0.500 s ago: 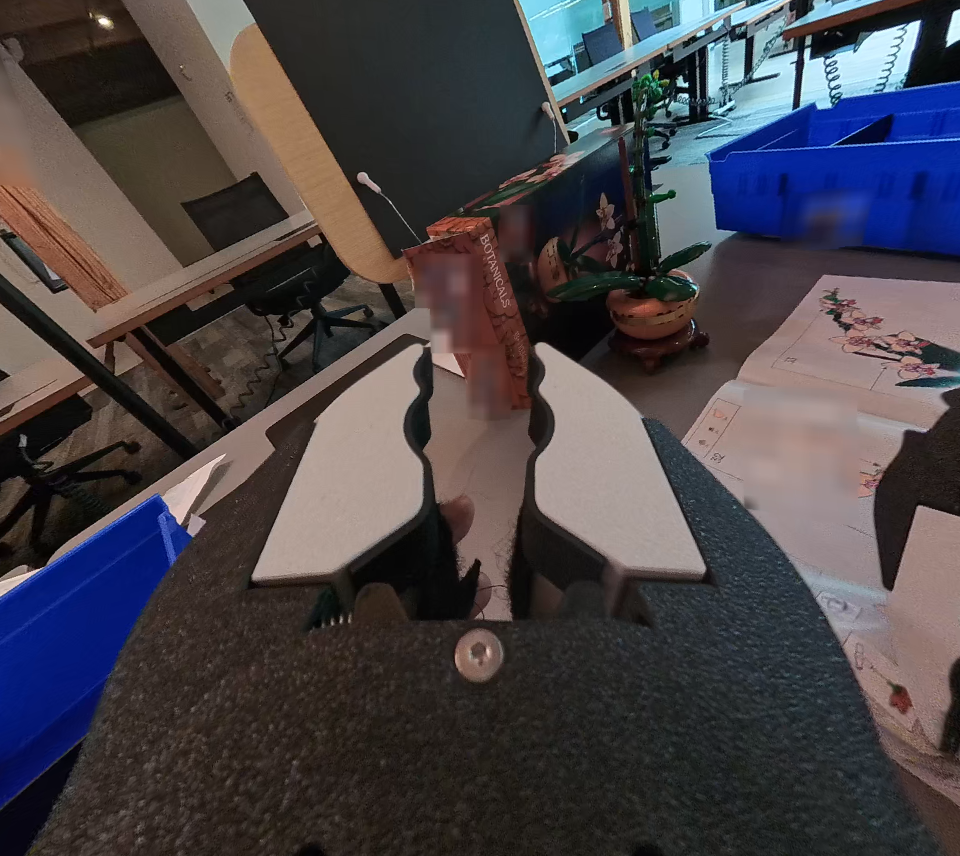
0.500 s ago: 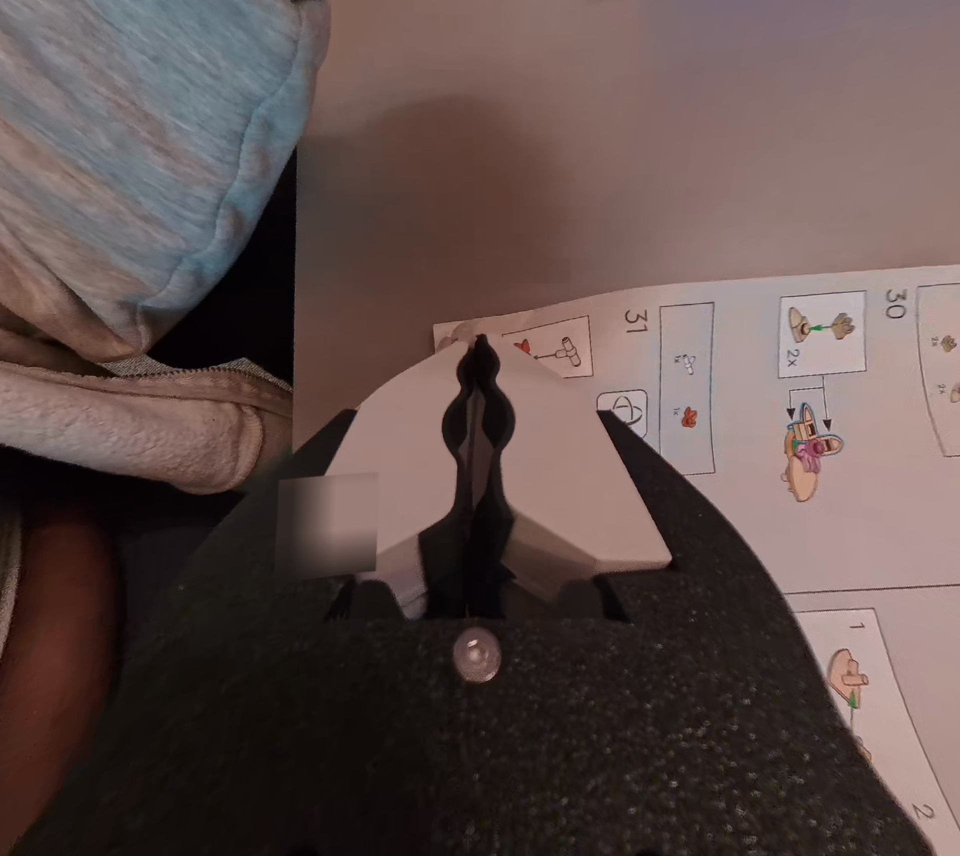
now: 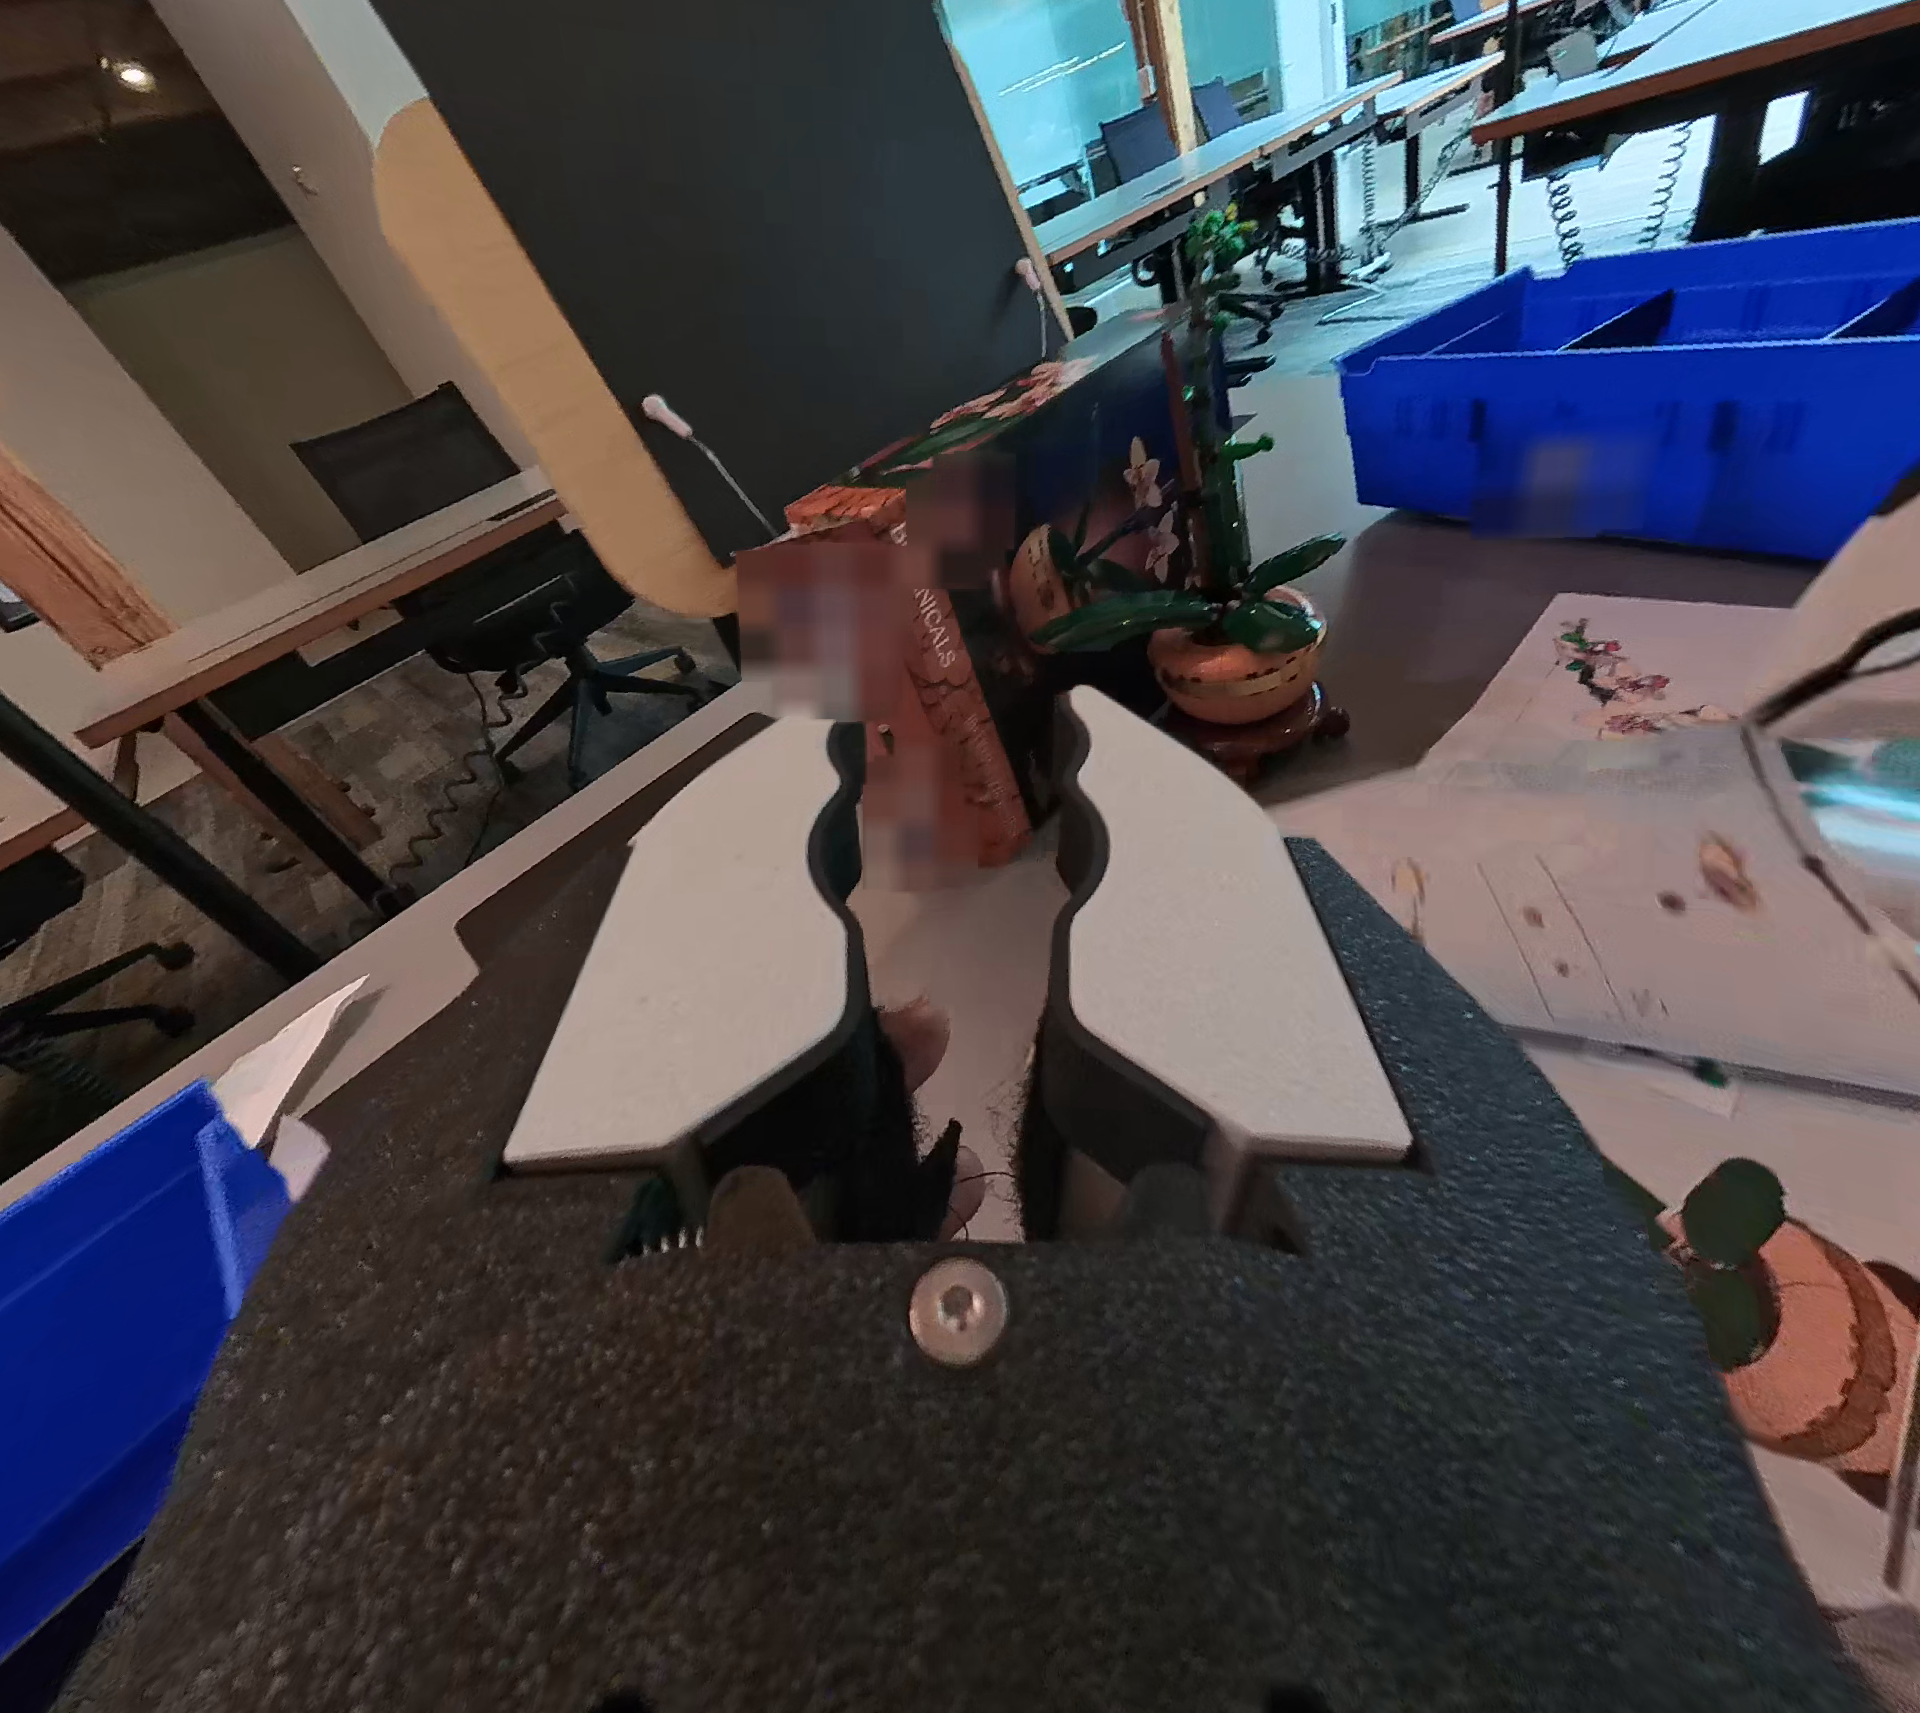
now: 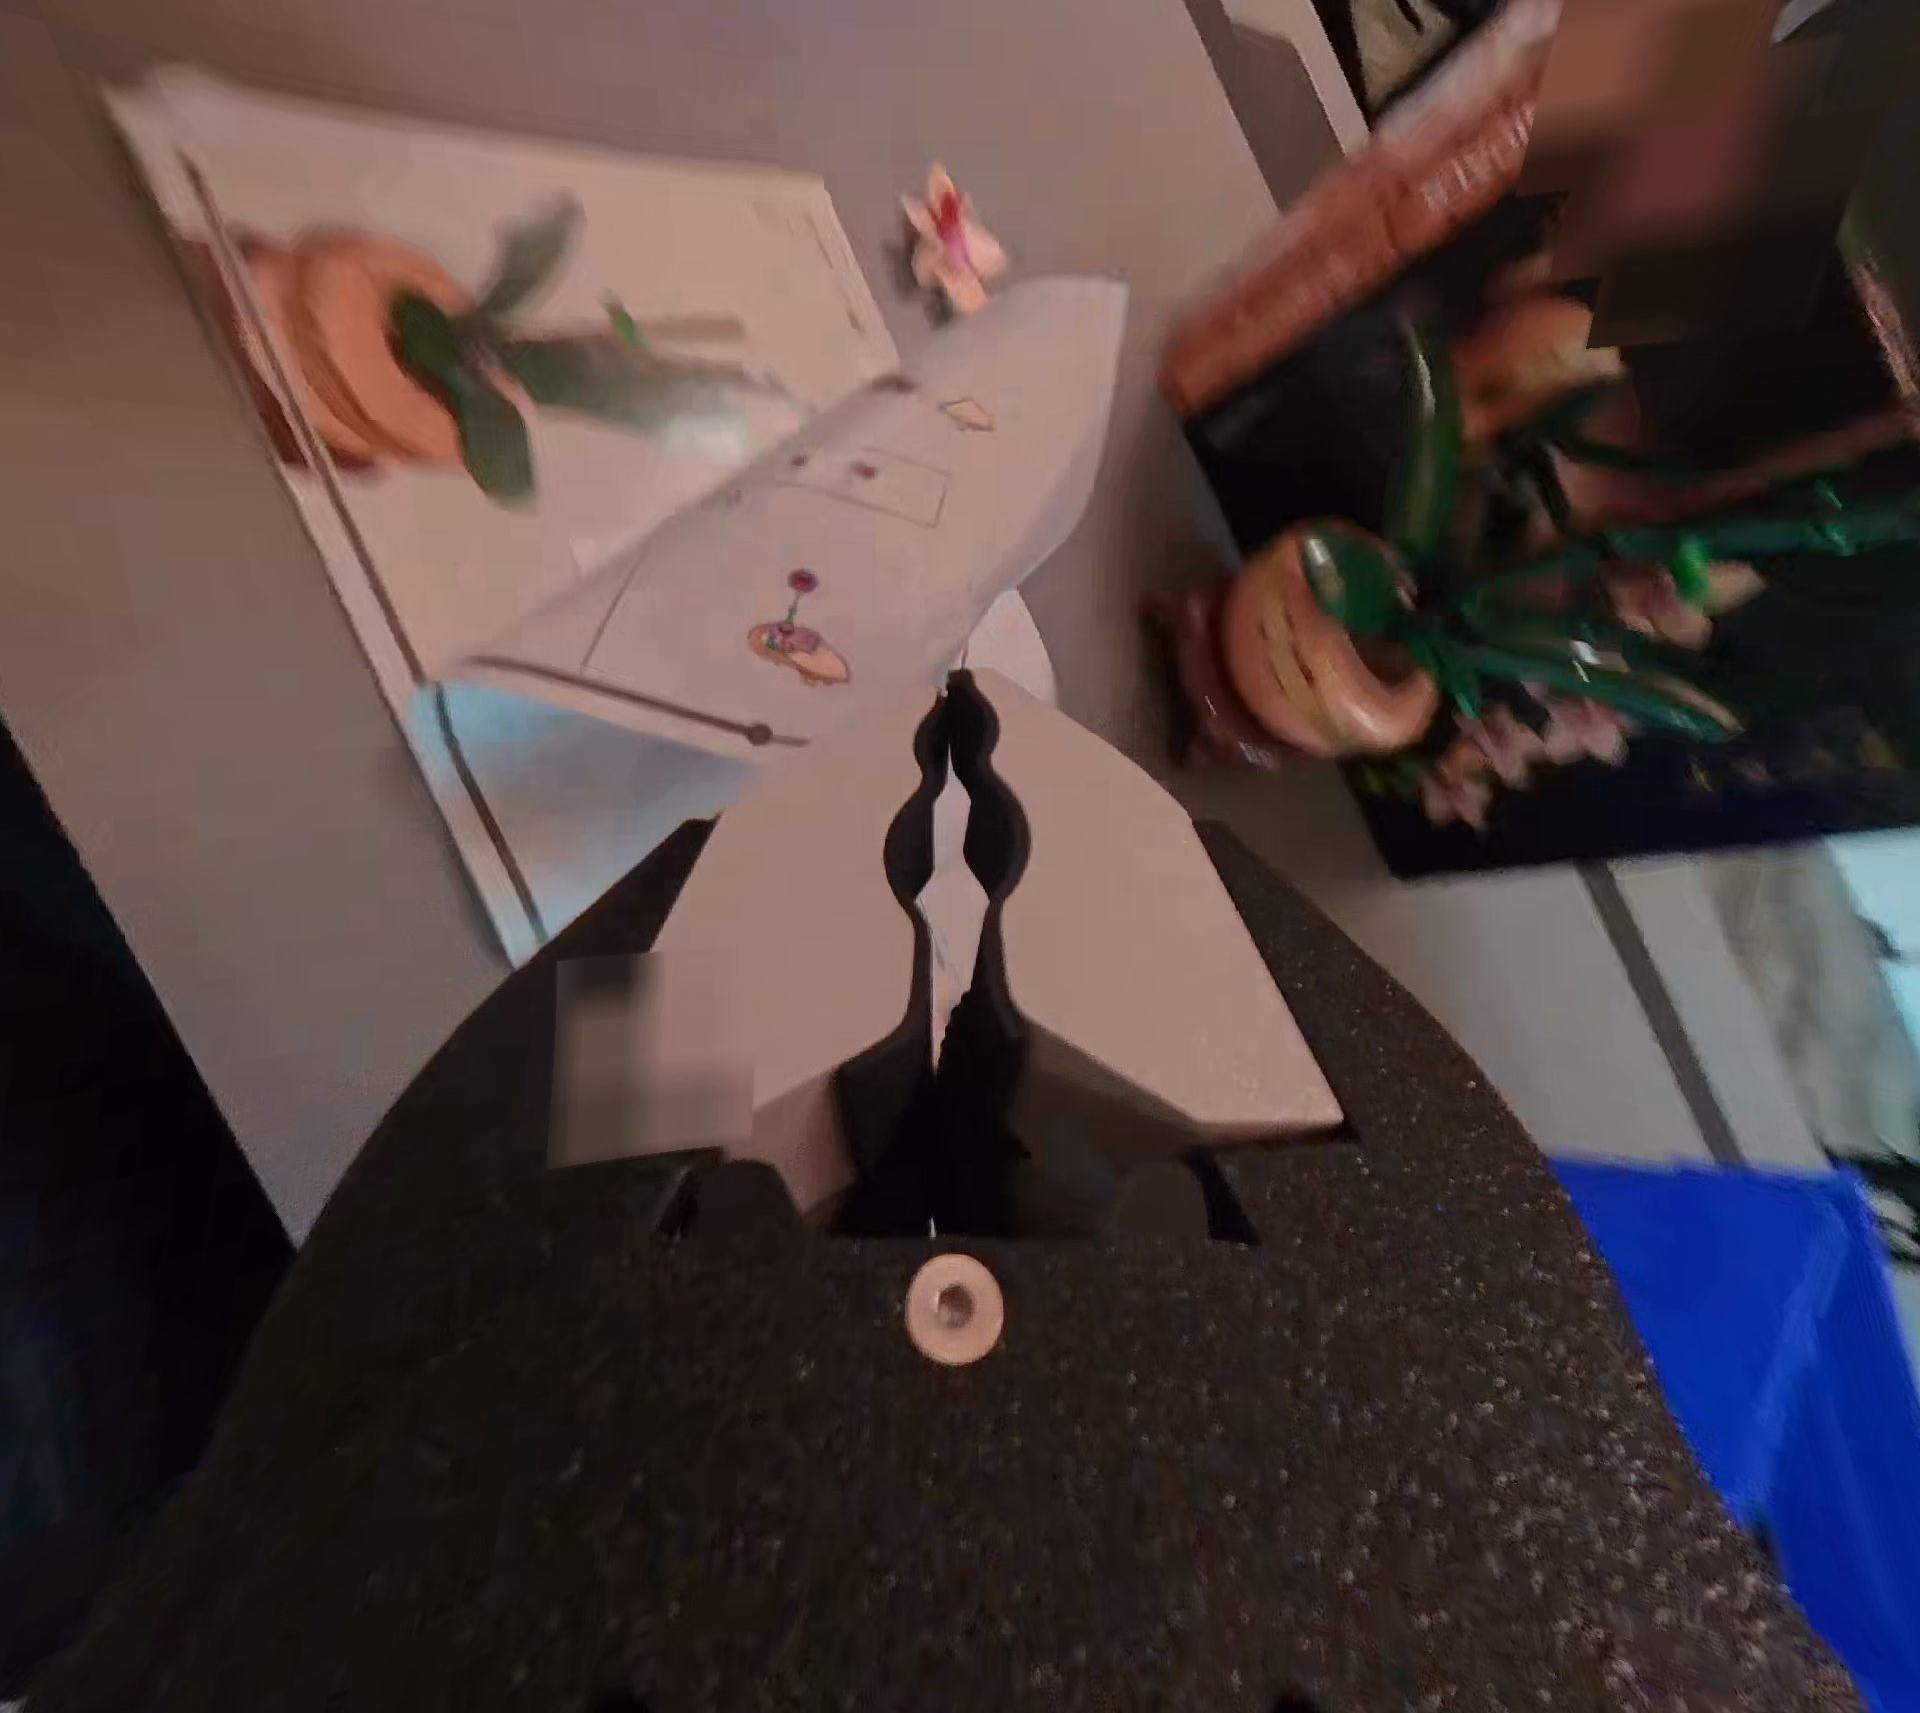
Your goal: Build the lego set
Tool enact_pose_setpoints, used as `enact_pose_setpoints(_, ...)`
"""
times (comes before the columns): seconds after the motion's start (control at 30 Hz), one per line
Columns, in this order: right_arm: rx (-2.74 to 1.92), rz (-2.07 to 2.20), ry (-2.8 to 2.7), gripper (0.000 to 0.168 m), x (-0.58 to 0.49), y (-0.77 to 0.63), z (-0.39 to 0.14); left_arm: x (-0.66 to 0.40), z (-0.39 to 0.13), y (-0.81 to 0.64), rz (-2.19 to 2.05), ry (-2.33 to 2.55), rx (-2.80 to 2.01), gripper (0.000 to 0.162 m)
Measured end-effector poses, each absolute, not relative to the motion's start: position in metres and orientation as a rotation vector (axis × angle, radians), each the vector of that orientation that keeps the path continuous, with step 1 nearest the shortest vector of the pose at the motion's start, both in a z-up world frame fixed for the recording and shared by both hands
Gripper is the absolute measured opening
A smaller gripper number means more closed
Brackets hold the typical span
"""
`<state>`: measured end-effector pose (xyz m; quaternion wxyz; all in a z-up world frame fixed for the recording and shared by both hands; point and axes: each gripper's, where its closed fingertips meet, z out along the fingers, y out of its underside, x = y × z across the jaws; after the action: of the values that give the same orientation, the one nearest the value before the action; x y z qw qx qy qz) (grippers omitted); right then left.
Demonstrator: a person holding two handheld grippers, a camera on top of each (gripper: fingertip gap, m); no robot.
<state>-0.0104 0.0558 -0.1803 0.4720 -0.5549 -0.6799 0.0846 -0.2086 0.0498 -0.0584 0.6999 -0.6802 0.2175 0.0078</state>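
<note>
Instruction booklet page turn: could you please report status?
Left gripper open, empty. Right gripper shut on booklet page, lifted mid-turn. Loose flower beside booklet.

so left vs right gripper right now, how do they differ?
The left gripper has its jaws apart with nothing between them; the right gripper is shut on a page of the instruction booklet, which is lifted off the table. Left wrist view is sharp, right blurred. Both have grey fingers and black bodies.
</note>
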Motion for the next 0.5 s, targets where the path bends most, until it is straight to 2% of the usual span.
enact_pose_setpoints(0.1, -1.430, 0.050, -1.675, 0.000, 0.038, 0.073, -0.190, -0.197, -0.059, 0.052, -0.009, 0.512, -1.512, 0.034)
enact_pose_setpoints(0.23, -1.625, 0.180, -1.712, 0.000, 0.062, 0.069, -0.220, -0.188, -0.068, 0.059, -0.001, 0.535, -1.558, 0.034)
enact_pose_setpoints(0.3, -1.722, 0.014, -1.750, 0.000, 0.086, 0.083, -0.233, -0.179, -0.073, 0.063, -0.006, 0.564, -1.579, 0.034)
enact_pose_setpoints(0.4, -1.776, -0.237, -1.807, 0.003, 0.128, 0.102, -0.238, -0.167, -0.082, 0.066, -0.004, 0.608, -1.609, 0.035)
enact_pose_setpoints(0.5, -1.849, -0.188, -1.749, 0.011, 0.146, 0.103, -0.228, -0.152, -0.087, 0.069, -0.060, 0.637, -1.614, 0.035)
